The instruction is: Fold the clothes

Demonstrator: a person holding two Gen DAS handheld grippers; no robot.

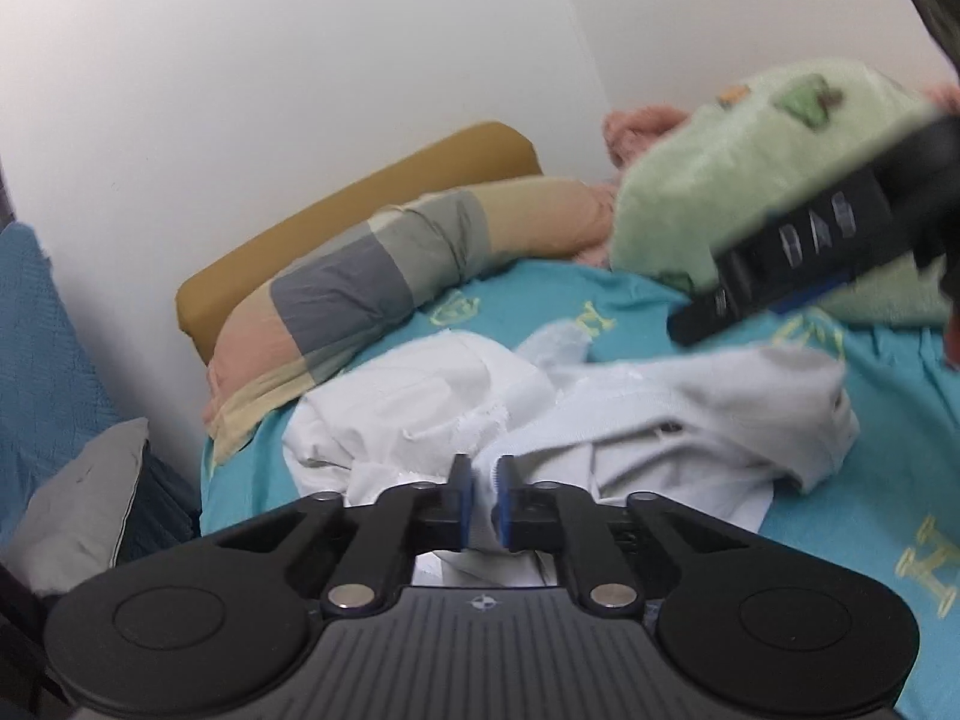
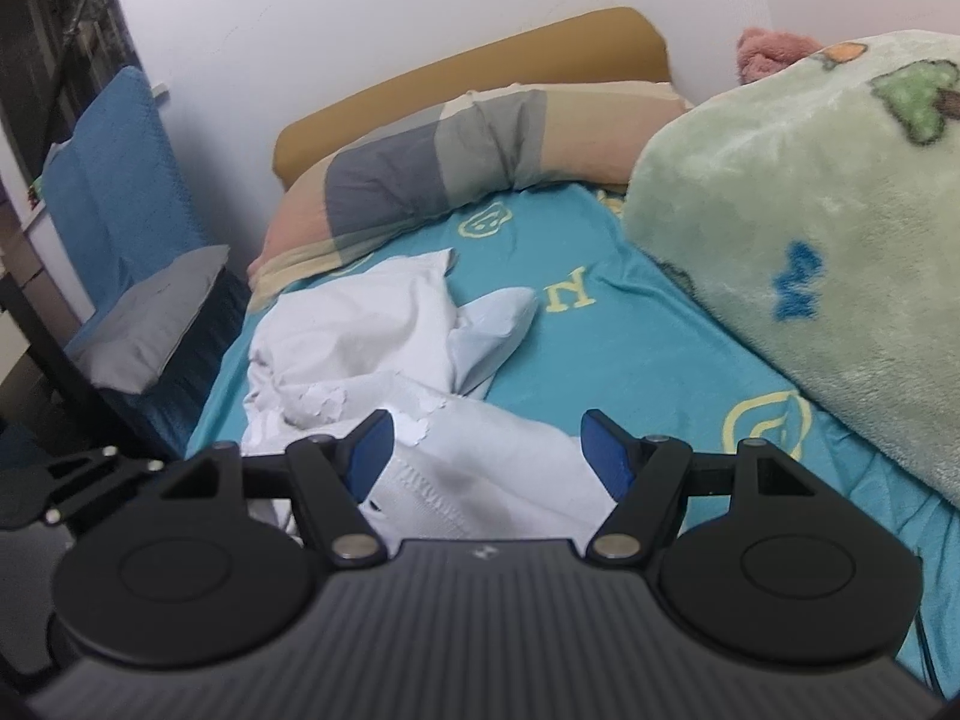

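Note:
A crumpled white and pale blue garment [image 1: 540, 396] lies on the teal bed sheet [image 1: 540, 294]. My left gripper [image 1: 485, 492] is shut on a fold of the garment's cloth at its near edge. The right gripper's body [image 1: 810, 252] shows blurred at the upper right of the left wrist view, above the garment. In the right wrist view the same garment [image 2: 384, 348] lies bunched on the sheet [image 2: 630, 354]. My right gripper [image 2: 489, 450] is open, its blue pads [image 2: 372, 450] spread on either side of the garment's near part, holding nothing.
A striped pillow [image 2: 456, 150] lies against a mustard headboard [image 2: 468, 60] by the white wall. A thick green fleece blanket [image 2: 810, 228] is heaped at the right. A blue chair with a grey cushion [image 2: 150, 312] stands left of the bed.

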